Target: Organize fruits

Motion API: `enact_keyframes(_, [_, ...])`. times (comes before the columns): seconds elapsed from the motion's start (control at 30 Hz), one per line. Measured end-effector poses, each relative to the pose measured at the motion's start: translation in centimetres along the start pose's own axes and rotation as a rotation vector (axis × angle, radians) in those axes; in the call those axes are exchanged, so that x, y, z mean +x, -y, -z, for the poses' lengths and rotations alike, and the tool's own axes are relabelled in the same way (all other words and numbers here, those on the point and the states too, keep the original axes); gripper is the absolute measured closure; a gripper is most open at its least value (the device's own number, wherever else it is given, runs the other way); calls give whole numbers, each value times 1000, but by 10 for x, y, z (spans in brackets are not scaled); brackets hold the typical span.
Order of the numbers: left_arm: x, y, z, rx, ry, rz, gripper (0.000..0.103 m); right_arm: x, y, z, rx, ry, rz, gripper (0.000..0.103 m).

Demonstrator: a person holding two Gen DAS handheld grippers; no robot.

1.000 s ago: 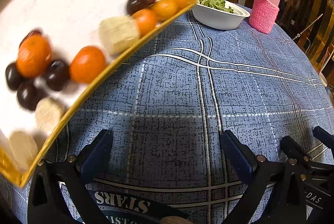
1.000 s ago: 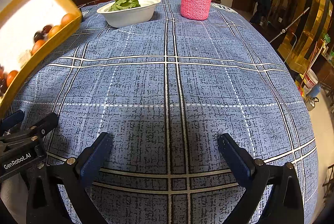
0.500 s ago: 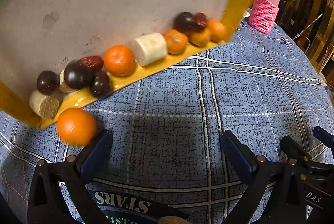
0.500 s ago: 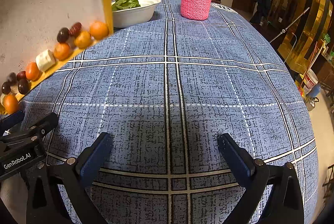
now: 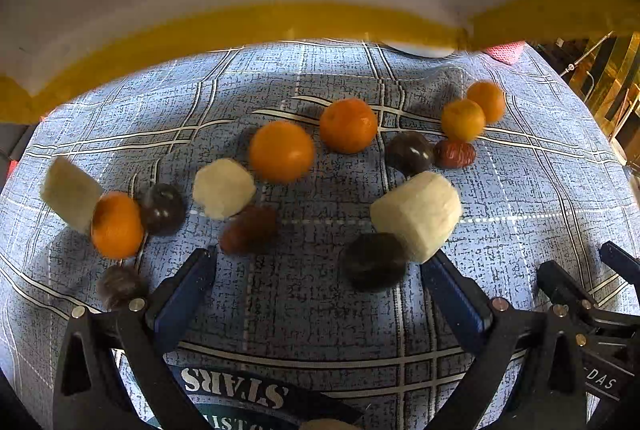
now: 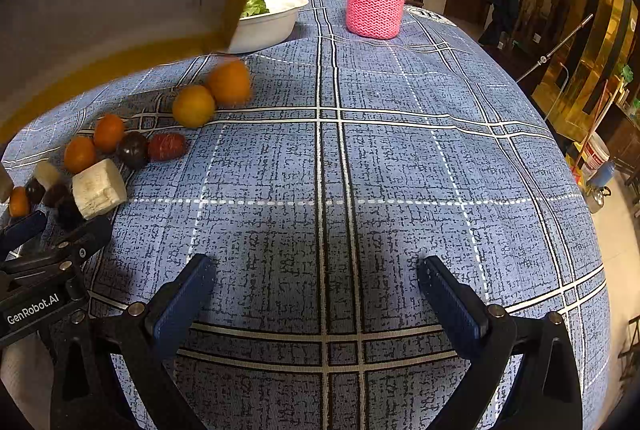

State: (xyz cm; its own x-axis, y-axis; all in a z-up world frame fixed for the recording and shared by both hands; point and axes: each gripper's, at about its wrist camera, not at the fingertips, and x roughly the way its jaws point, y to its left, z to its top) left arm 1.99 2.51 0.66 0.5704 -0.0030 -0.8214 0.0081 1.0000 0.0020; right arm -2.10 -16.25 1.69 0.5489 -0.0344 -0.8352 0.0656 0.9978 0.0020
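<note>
While scattered, fruits (image 5: 281,151) lie beyond left gripper (image 5: 318,286).

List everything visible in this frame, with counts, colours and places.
orange fruits: five, orange, loose across the cloth's left half
pale chunks: three, cream, among the fruit
dark round fruits: about four, near black, one blurred
reddish fruits: two, red-brown, in the scatter
tray: one, white with yellow rim, tilted above the fruit
bowl: one, white, holding greens, far side
bottle: one, pink with a knitted sleeve, far side
tablecloth: one, blue plaid
left gripper: open, empty, near the fruit
right gripper: open, empty, over bare cloth
</note>
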Motion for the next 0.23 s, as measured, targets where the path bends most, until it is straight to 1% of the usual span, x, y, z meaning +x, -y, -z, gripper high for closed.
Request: enact_keyframes(0.23, [0, 1, 0, 0, 0, 0, 0, 0, 0, -1, 0, 0, 0, 0])
